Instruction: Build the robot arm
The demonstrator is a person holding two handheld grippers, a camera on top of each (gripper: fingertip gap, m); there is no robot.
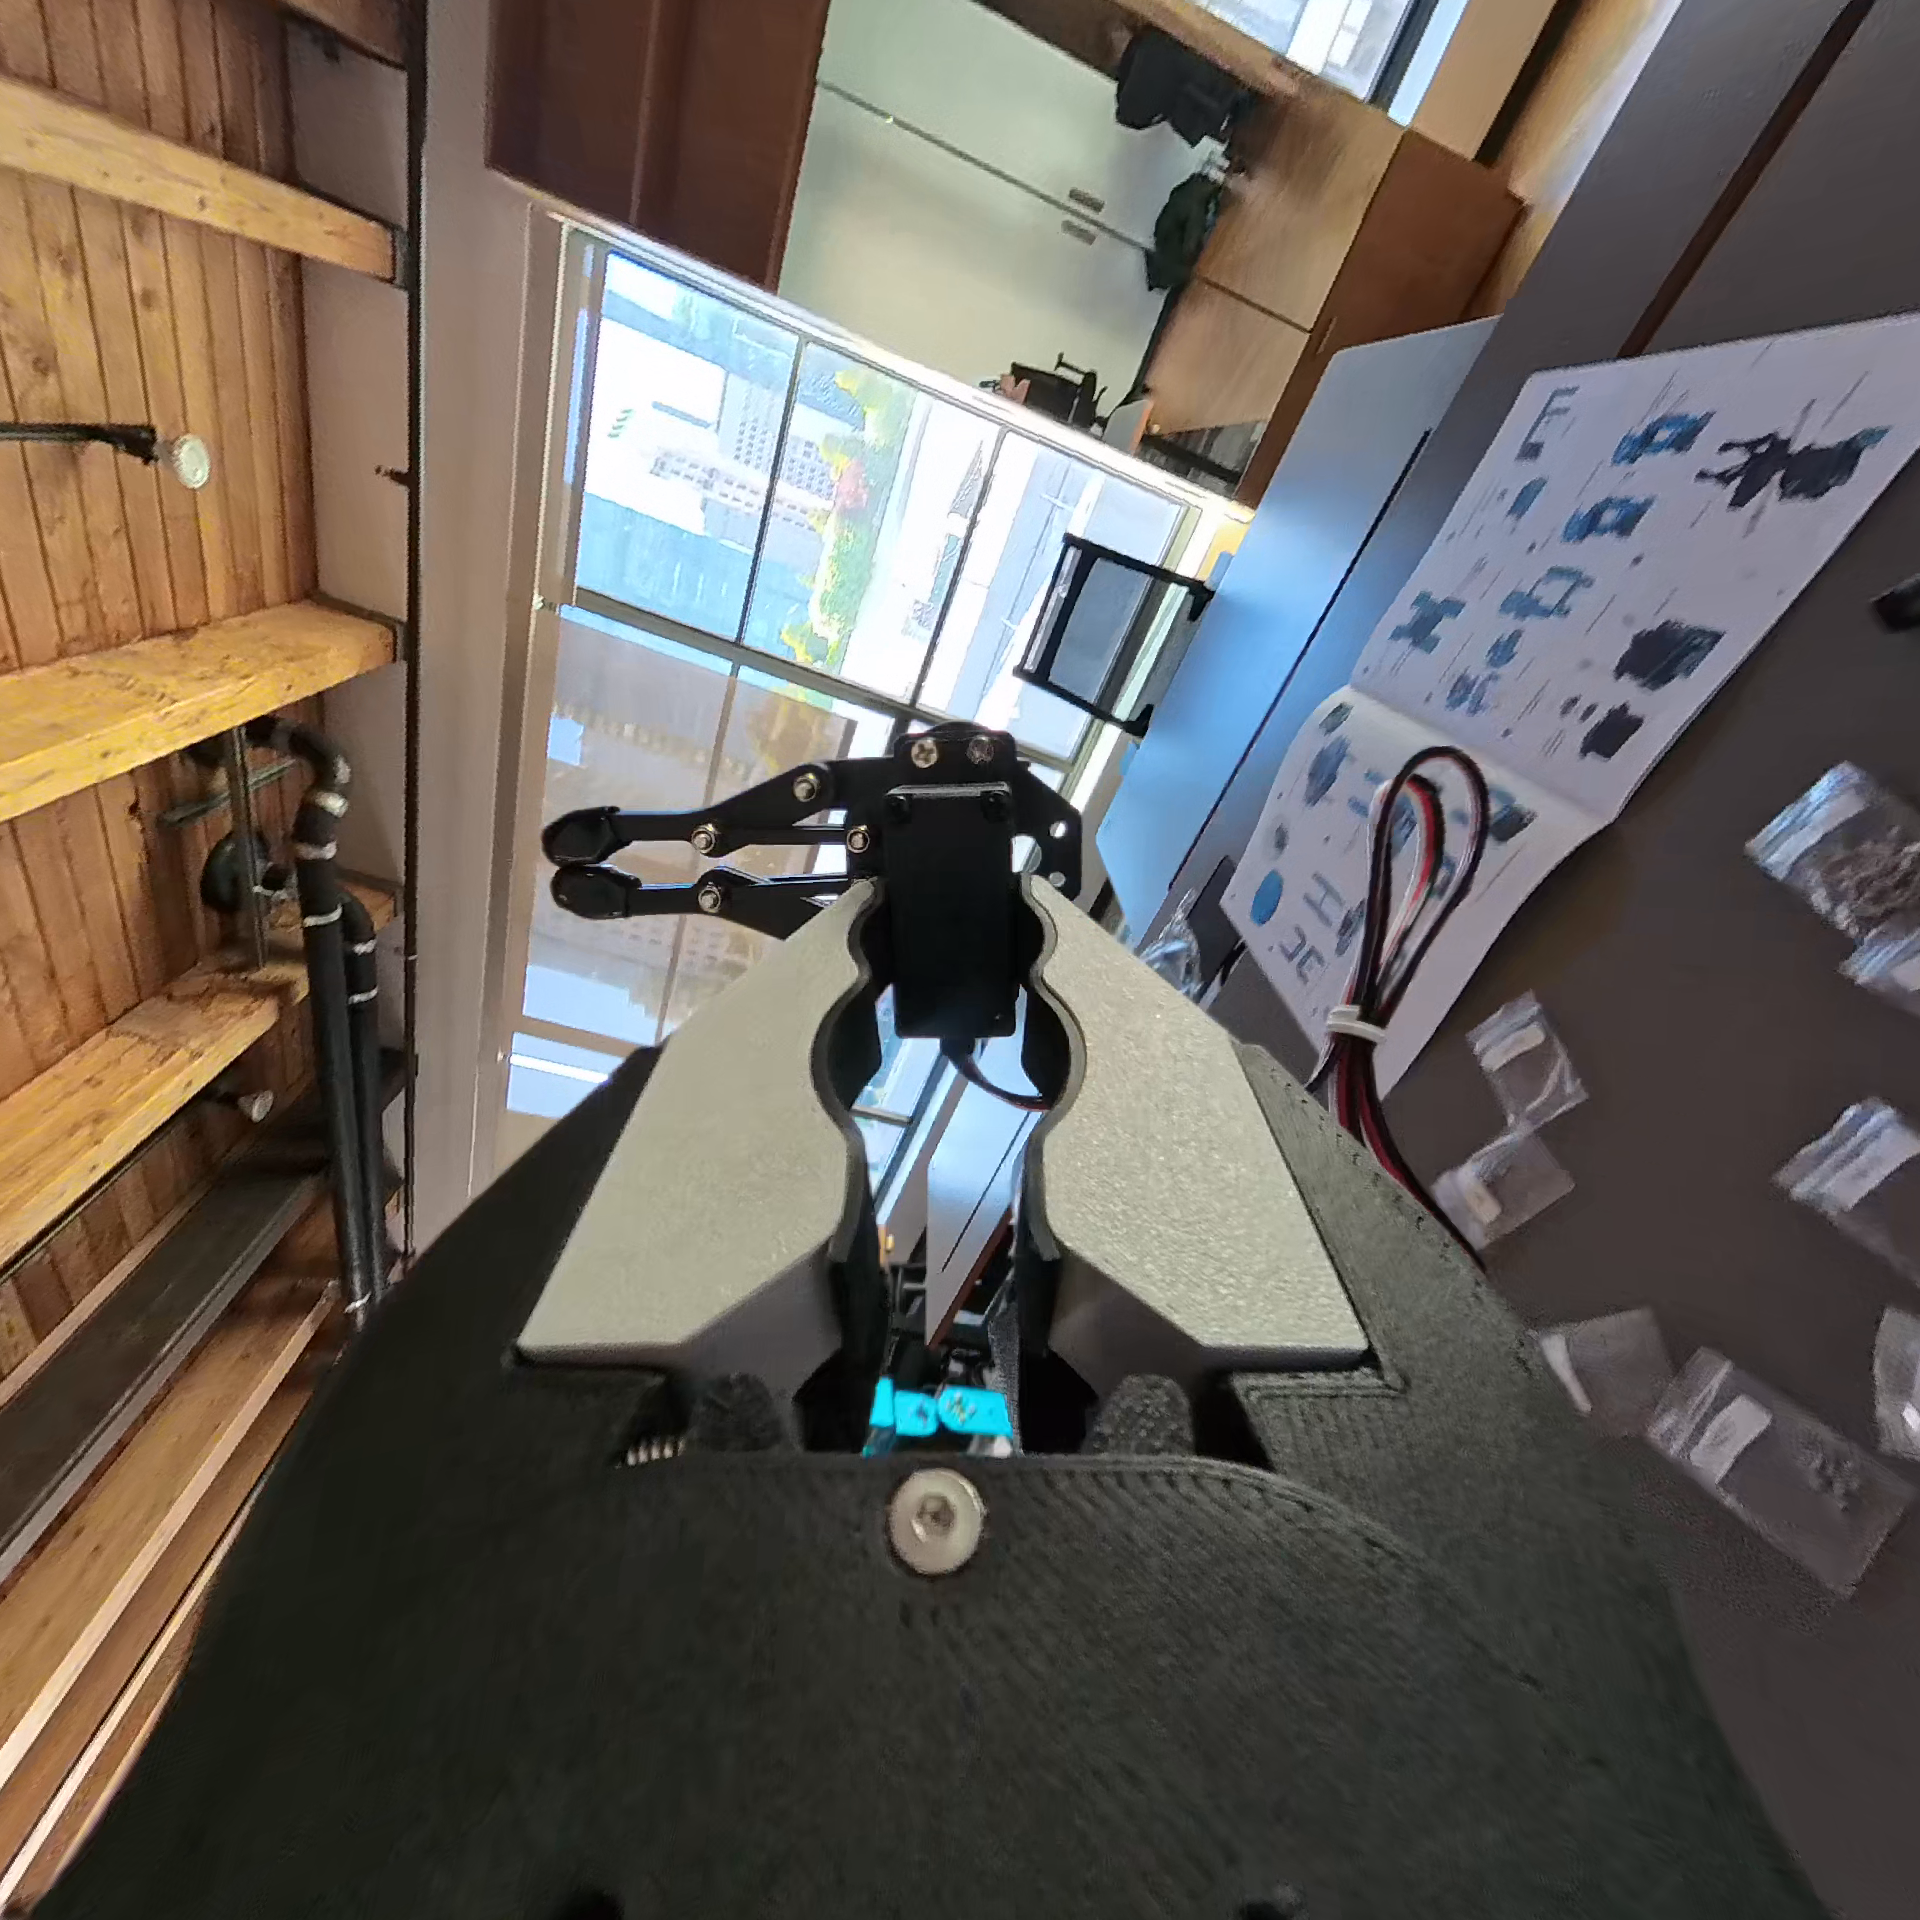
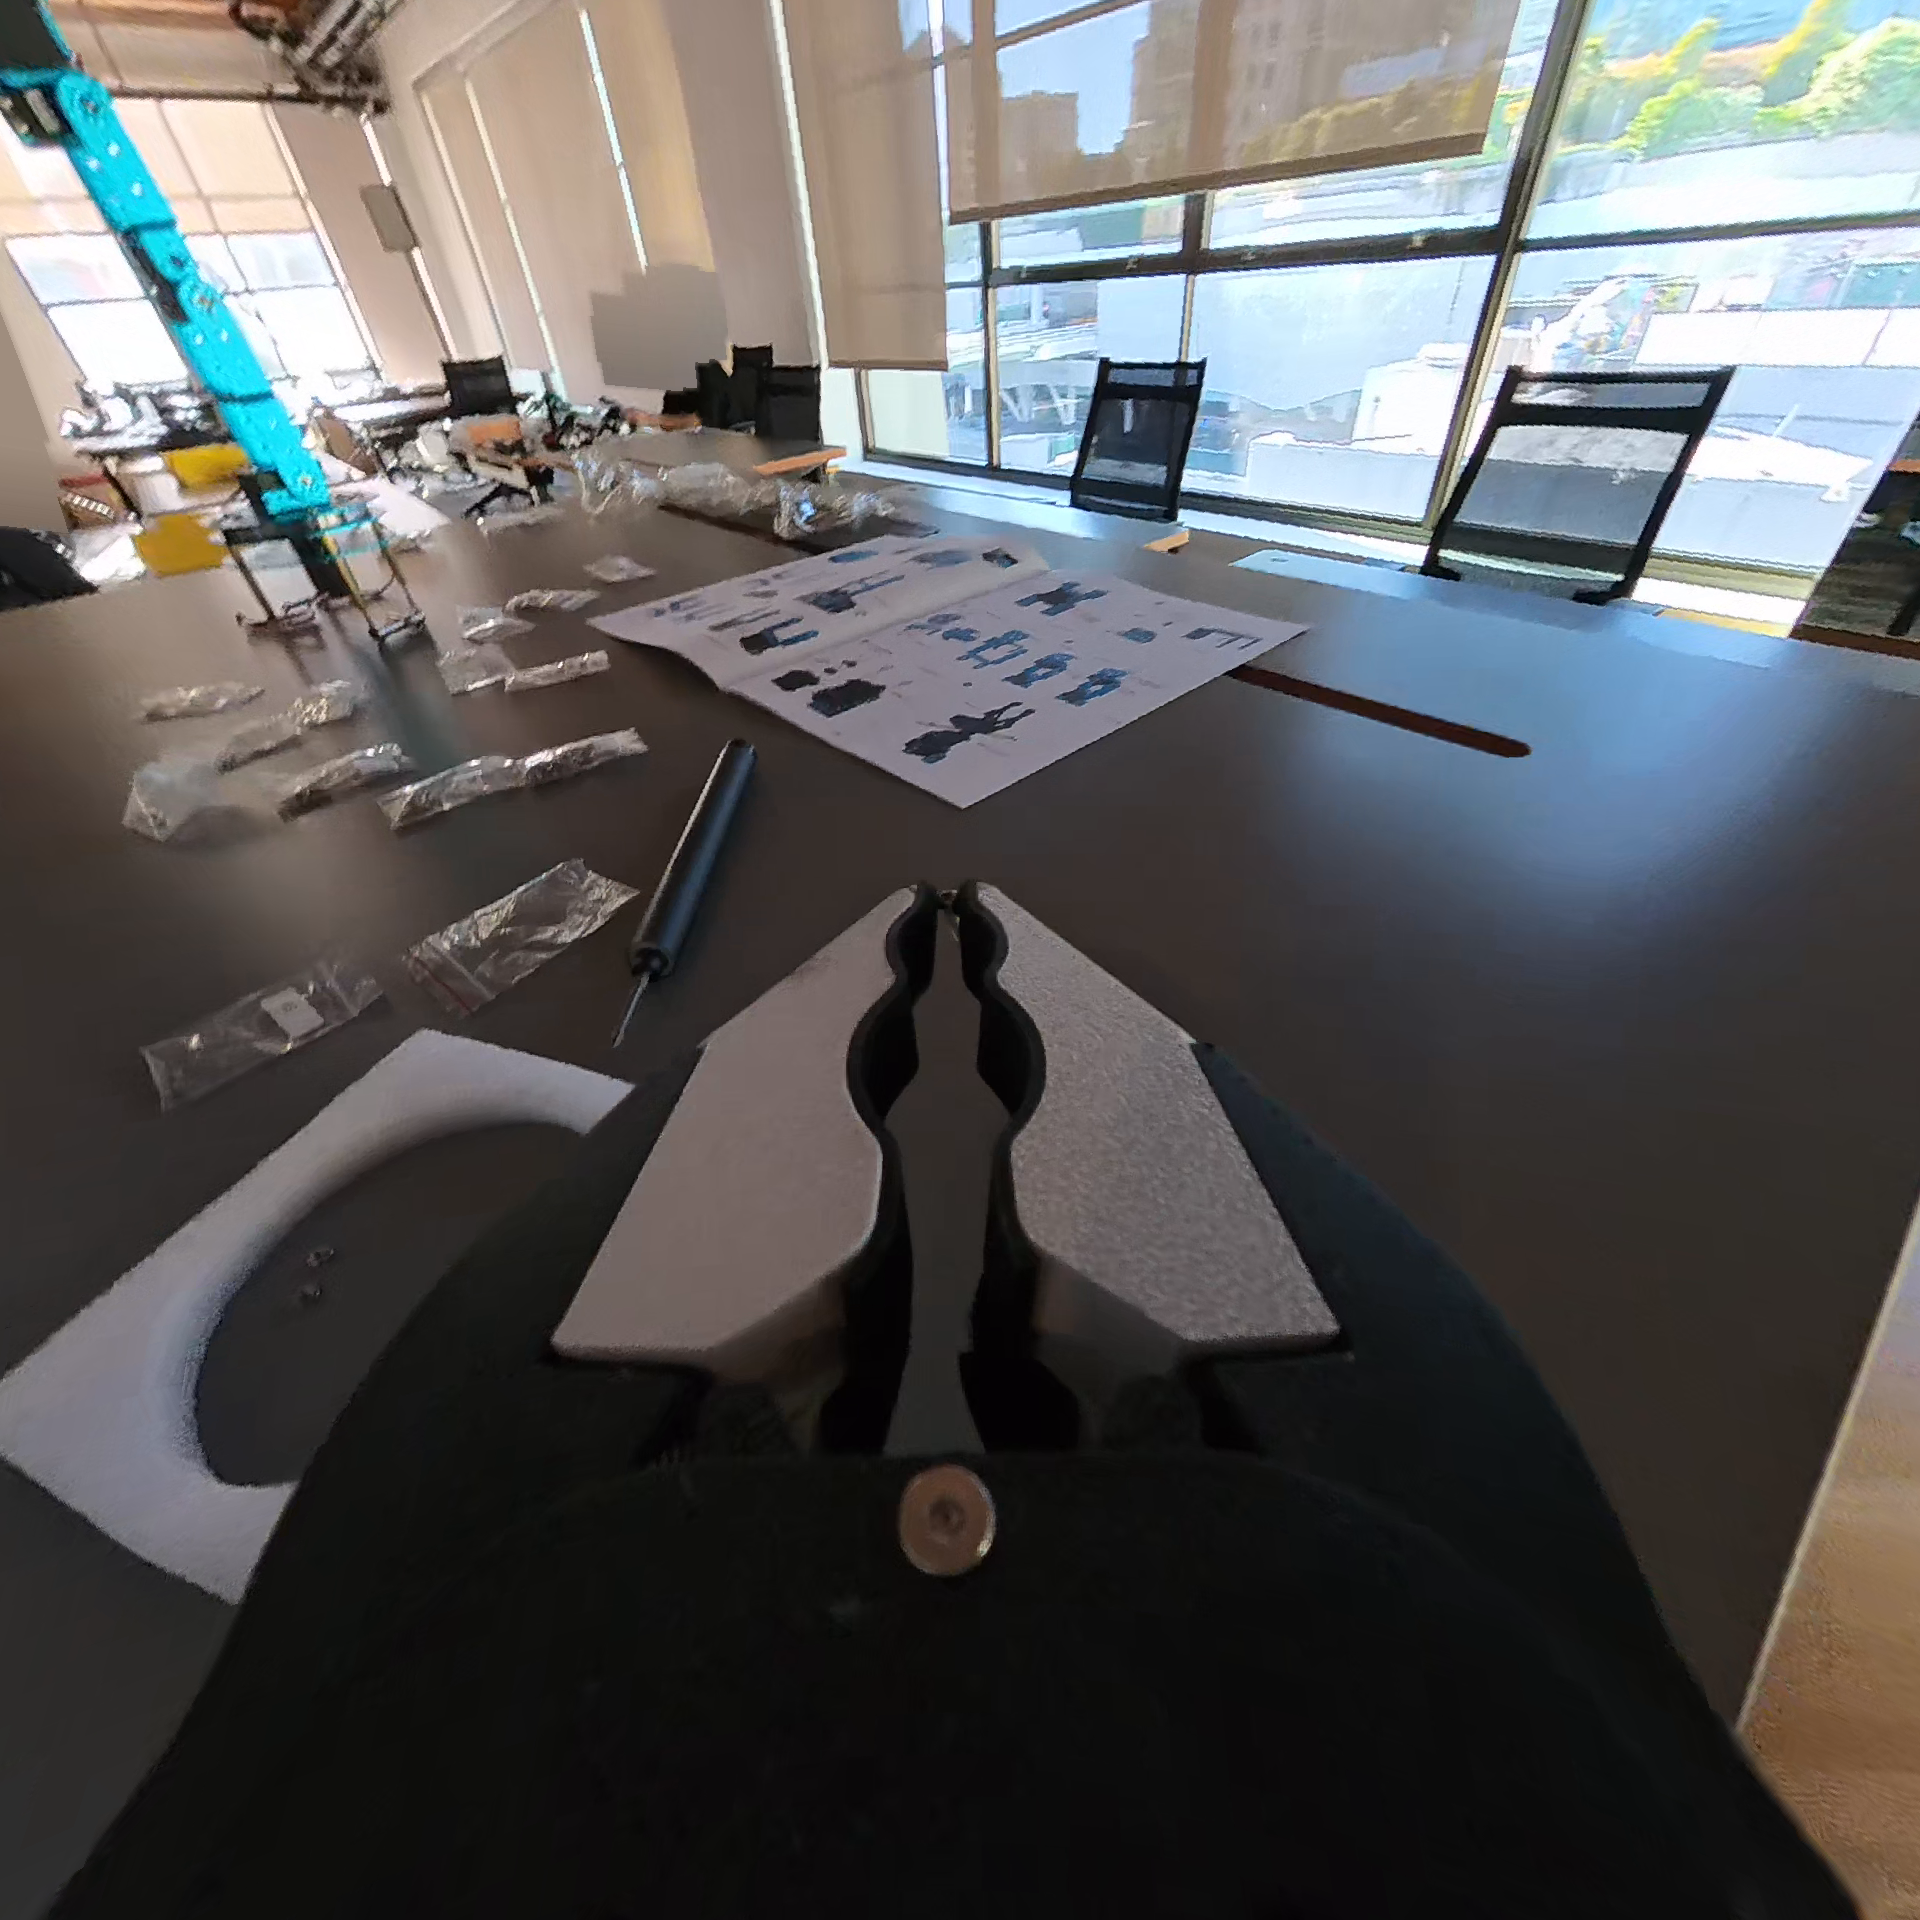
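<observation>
My left gripper is shut on the black servo body of a small black robot claw. It holds the claw up in the air, with the claw's two jaws pointing left and nearly closed. A thin red and black wire hangs from the servo. My right gripper is shut just above the dark table. A tiny glint shows between its tips and I cannot tell what it is. A black screwdriver lies just left of the right gripper.
An open instruction booklet lies ahead, also in the left wrist view beside a cable bundle. Several small plastic bags lie to the left. White foam holds two small nuts. A blue arm structure stands far left. Chairs line the windows.
</observation>
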